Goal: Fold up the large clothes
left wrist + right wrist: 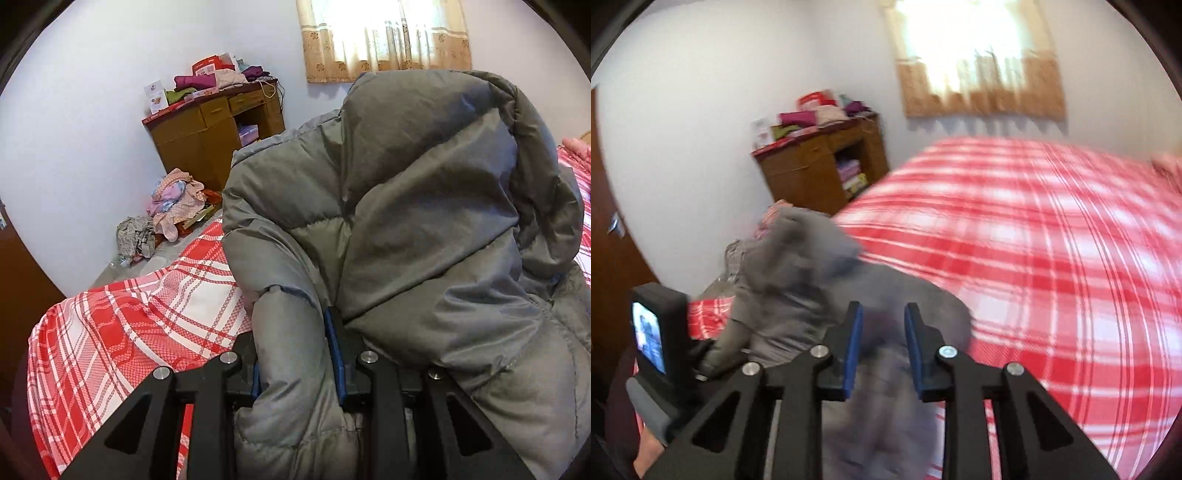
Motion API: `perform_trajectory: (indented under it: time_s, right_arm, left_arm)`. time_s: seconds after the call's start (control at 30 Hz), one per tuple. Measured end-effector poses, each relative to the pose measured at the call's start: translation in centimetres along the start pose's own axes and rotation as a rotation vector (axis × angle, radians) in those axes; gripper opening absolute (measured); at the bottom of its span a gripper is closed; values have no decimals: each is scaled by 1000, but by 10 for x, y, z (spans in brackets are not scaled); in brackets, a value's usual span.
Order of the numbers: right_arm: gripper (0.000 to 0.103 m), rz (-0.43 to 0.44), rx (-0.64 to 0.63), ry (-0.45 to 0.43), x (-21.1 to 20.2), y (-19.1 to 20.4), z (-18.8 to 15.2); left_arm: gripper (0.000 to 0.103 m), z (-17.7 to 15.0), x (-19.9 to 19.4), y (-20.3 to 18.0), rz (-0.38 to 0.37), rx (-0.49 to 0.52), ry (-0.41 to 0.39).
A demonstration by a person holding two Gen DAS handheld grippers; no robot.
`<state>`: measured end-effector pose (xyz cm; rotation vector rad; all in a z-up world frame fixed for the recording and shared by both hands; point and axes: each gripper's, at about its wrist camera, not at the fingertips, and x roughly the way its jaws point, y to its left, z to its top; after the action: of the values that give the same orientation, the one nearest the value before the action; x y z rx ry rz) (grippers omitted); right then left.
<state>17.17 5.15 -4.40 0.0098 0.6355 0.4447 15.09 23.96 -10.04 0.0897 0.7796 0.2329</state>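
Note:
A grey padded jacket (424, 229) fills the left wrist view, lifted and bunched above the red and white checked bedspread (140, 317). My left gripper (295, 354) is shut on a thick fold of the jacket between its blue pads. In the blurred right wrist view the jacket (798, 288) hangs at the bed's near left corner, and part of it passes between the fingers of my right gripper (882, 347). Its blue pads stand apart with grey cloth between them, and the blur hides whether they pinch it. The left gripper's body with its small screen (650, 336) shows at the left.
The bedspread (1052, 251) covers a wide bed to the right. A brown wooden cabinet (207, 144) with stacked clothes stands in the corner, and a pile of clothes (173, 206) lies on the floor before it. A curtained window (384, 33) is on the far wall.

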Motion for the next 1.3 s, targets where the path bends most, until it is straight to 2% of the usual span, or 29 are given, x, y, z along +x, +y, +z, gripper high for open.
perform_trajectory:
  time_s: [0.07, 0.13, 0.2, 0.27, 0.5, 0.63, 0.8, 0.93, 1.07, 1.2, 1.3]
  right_arm:
    - [23, -53, -7, 75, 30, 10, 3]
    - [22, -72, 55, 153, 53, -1, -7]
    - [21, -102, 102, 195, 72, -15, -14]
    - [19, -103, 127, 217, 75, -20, -23]
    - [16, -115, 173, 249, 89, -31, -36]
    - [16, -153, 113, 247, 96, -23, -36]
    - [15, -181, 112, 218, 99, -22, -41]
    - [15, -219, 76, 215, 96, -12, -43]
    - [15, -221, 68, 208, 95, -13, -43]
    - [17, -235, 35, 209, 93, -7, -41]
    - [19, -215, 44, 205, 86, -9, -40]
  left_arm:
    - [29, 0, 1, -3, 14, 9, 2]
    - [29, 0, 1, -5, 18, 12, 4]
    - [29, 0, 1, -5, 15, 11, 6]
    - [29, 0, 3, -6, 15, 14, 9]
    - [34, 3, 9, -9, -3, -7, 15]
    - [37, 7, 17, -8, -9, -36, 25]
    - [40, 6, 24, -9, -15, -65, 13]
    - [41, 4, 25, -13, 9, -56, -6]
    - [42, 3, 17, -8, -19, -60, -6]
    - [43, 1, -10, -6, -28, -5, -2]
    - [49, -2, -27, -4, -37, 28, 1]
